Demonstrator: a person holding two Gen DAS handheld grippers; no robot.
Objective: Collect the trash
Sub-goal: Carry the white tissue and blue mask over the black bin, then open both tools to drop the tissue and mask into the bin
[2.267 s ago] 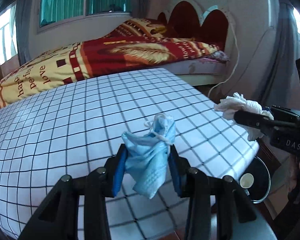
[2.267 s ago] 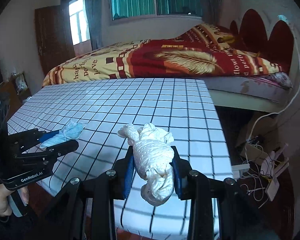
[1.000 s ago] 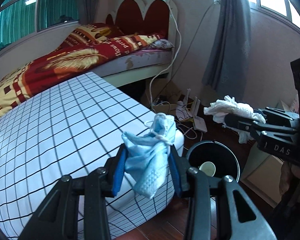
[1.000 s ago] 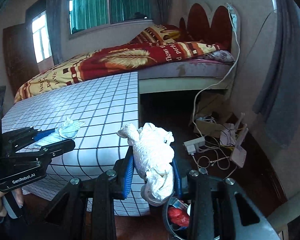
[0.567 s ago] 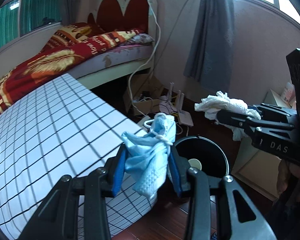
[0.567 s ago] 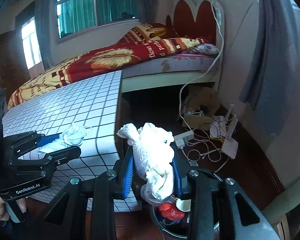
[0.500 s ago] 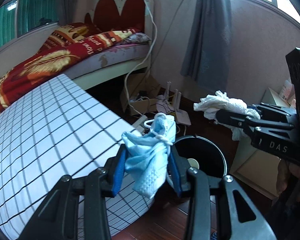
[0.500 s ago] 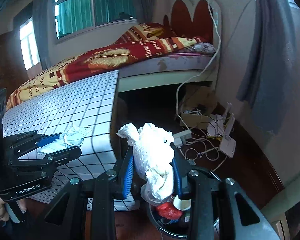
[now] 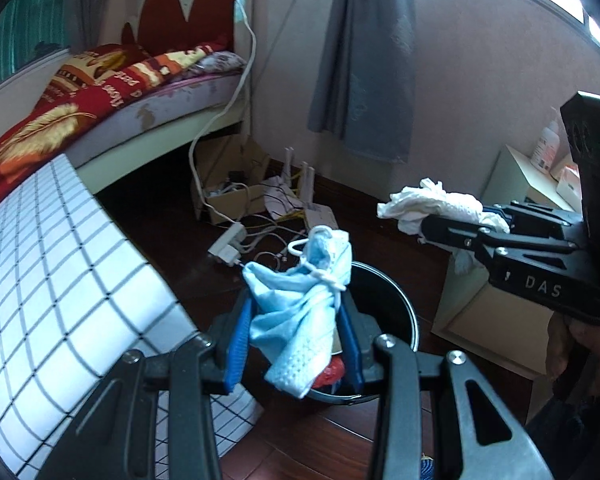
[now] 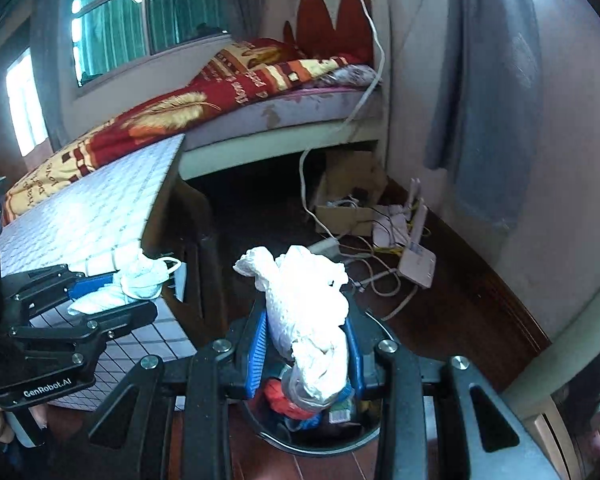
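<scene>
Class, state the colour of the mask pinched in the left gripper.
Light blue mask, clearest in the left wrist view.

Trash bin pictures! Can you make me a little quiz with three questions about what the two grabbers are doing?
1. True or false: the left gripper is empty.
2. What does the right gripper hold? A) a red cup B) a white crumpled tissue C) a cable
3. Fill in: the black ____ on the floor sits below both grippers and already has trash inside.

Key:
1. False. It is clamped on a blue face mask.
2. B
3. bin
</scene>
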